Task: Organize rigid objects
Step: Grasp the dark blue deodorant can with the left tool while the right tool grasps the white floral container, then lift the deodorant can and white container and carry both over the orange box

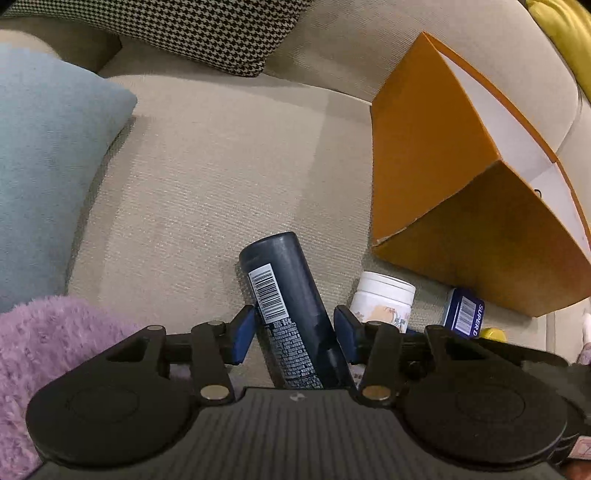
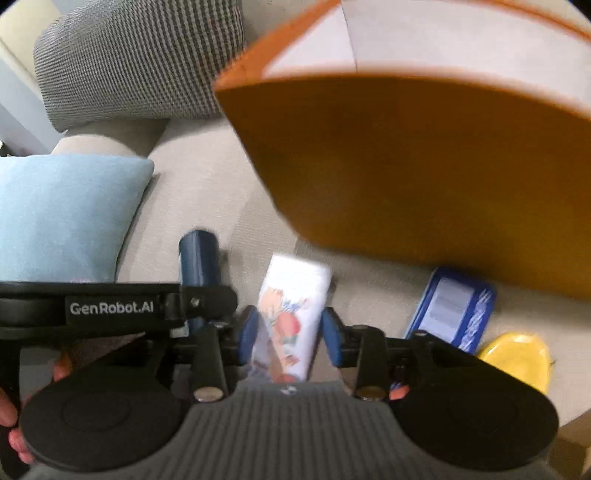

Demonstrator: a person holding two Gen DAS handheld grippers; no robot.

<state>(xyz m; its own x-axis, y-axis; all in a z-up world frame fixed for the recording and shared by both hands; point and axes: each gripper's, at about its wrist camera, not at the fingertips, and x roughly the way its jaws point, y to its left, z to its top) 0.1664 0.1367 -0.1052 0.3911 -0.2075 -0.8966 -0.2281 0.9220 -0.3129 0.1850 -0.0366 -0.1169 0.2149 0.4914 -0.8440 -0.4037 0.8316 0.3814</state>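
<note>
Nearest, the left gripper point(image 1: 293, 334) has its fingers around the dark spray can point(image 1: 290, 306), seemingly clamped on its lower body. The right gripper point(image 2: 290, 334) straddles the white printed jar point(image 2: 291, 306), fingers close to its sides, though blur hides whether they touch. Both lie on the sofa seat point(image 1: 207, 177). Beyond sit a blue tin point(image 2: 450, 310) and yellow object point(image 2: 517, 358). The orange box point(image 1: 443, 166) stands far right; the grasping step seems underway, and next each item needs lifting over its rim.

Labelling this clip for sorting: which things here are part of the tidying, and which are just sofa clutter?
Job: dark spray can, white jar, blue tin, yellow item, orange box.
Lying about: blue cushion, houndstooth pillow, pink fluffy throw.
</note>
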